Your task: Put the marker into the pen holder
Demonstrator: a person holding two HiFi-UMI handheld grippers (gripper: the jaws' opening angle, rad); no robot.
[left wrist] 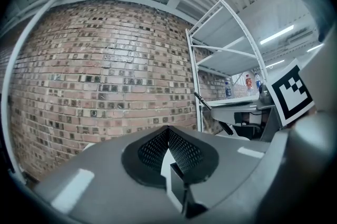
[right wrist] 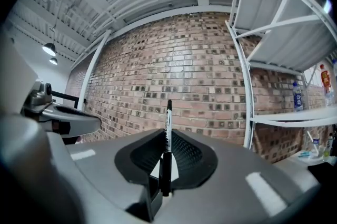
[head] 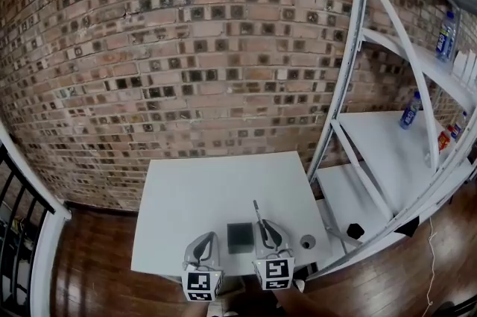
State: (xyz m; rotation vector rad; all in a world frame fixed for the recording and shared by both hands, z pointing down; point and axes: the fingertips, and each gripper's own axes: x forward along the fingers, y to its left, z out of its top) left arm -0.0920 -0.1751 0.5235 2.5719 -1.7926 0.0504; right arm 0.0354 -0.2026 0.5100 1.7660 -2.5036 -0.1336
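Right gripper (head: 262, 224) level, jaws pinching marker (right wrist: 167, 128); left gripper (head: 206, 241) empty.

Rough brick wall (head: 186, 47), smooth matt white table (head: 216, 189), glossy wood floor (head: 97, 263), black plastic marker (right wrist: 167, 128)

On the white table (head: 216, 189) a dark square pen holder (head: 240, 237) stands near the front edge, between the left gripper (head: 206, 239) and the right gripper (head: 266, 227). A black marker (head: 257, 212) juts from the right gripper toward the brick wall (head: 186, 47).
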